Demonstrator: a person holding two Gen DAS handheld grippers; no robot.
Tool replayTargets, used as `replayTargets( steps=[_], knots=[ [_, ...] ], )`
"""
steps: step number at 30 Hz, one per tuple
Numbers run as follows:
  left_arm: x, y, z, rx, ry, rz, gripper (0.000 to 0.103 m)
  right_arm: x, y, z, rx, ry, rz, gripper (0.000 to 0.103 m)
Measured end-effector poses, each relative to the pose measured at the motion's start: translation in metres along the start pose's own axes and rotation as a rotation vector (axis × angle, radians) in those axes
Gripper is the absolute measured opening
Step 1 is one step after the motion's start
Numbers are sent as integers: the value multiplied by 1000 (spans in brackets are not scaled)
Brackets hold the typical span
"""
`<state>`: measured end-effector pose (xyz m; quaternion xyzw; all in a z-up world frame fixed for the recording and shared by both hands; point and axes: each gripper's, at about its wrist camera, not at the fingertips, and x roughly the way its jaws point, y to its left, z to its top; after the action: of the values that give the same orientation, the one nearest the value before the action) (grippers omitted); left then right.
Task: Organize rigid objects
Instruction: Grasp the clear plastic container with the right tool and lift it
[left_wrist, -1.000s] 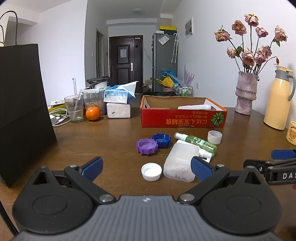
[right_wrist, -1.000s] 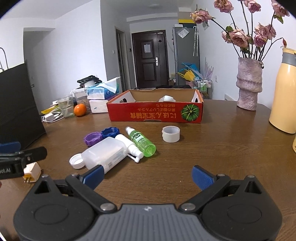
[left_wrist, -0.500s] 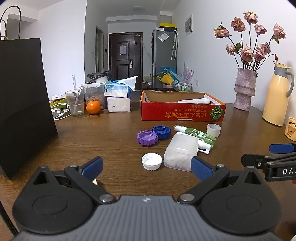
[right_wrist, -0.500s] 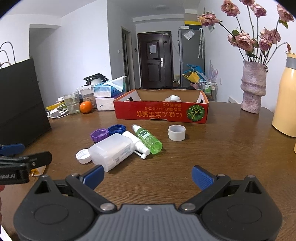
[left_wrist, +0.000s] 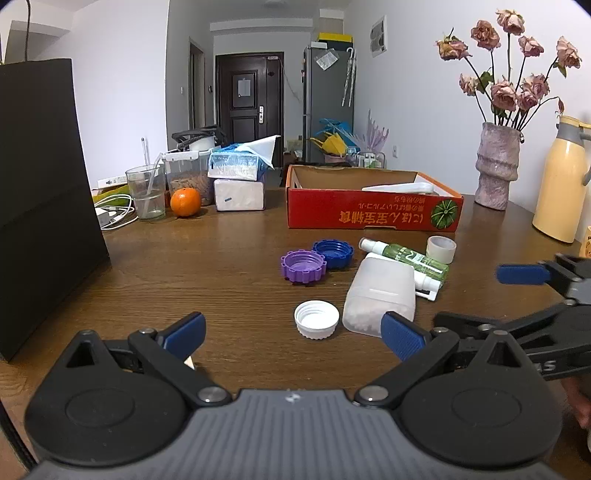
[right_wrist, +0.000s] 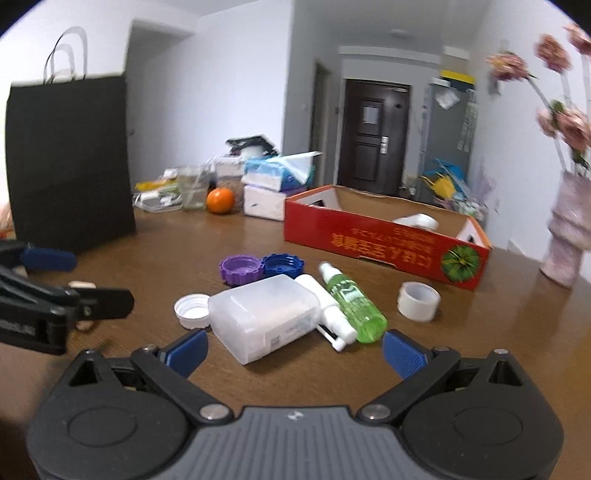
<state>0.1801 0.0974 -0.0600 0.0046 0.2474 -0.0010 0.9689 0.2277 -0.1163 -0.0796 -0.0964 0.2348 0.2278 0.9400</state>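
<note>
On the brown table lie a translucent white plastic box (left_wrist: 379, 293) (right_wrist: 264, 317), a white cap (left_wrist: 316, 319) (right_wrist: 192, 311), a purple cap (left_wrist: 303, 266) (right_wrist: 242, 270), a blue cap (left_wrist: 333, 253) (right_wrist: 283, 264), a green spray bottle (left_wrist: 406, 256) (right_wrist: 351, 301), a white spray bottle (right_wrist: 327, 312) and a tape roll (left_wrist: 440, 249) (right_wrist: 419, 300). Behind them stands an open red cardboard box (left_wrist: 373, 213) (right_wrist: 384, 243) with white items inside. My left gripper (left_wrist: 291, 334) is open, just short of the white cap. My right gripper (right_wrist: 294, 349) is open, close in front of the plastic box.
A black paper bag (left_wrist: 40, 199) (right_wrist: 70, 158) stands at the left. At the back are a glass (left_wrist: 146, 192), an orange (left_wrist: 185, 202), tissue packs (left_wrist: 240, 177) and cables. A vase of roses (left_wrist: 496, 166) and a yellow thermos (left_wrist: 561, 181) stand at the right.
The right gripper has swung left and moved in toward the plastic box, its view now blurred. The left gripper has drifted slightly; both stay open.
</note>
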Motion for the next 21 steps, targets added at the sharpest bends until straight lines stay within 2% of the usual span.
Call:
replayTargets(
  steps=[5,10,21],
  knots=[
    [11,3,2,-3,7,-11,103,31,-1,8,-73,6,4,97],
    [27,6,4,-5,22,-22,103,53,-9,14,-70,38,87,97],
    [50,18,8,-50,43,-45,103,85,-7,23,-68,39,166,94]
  ],
)
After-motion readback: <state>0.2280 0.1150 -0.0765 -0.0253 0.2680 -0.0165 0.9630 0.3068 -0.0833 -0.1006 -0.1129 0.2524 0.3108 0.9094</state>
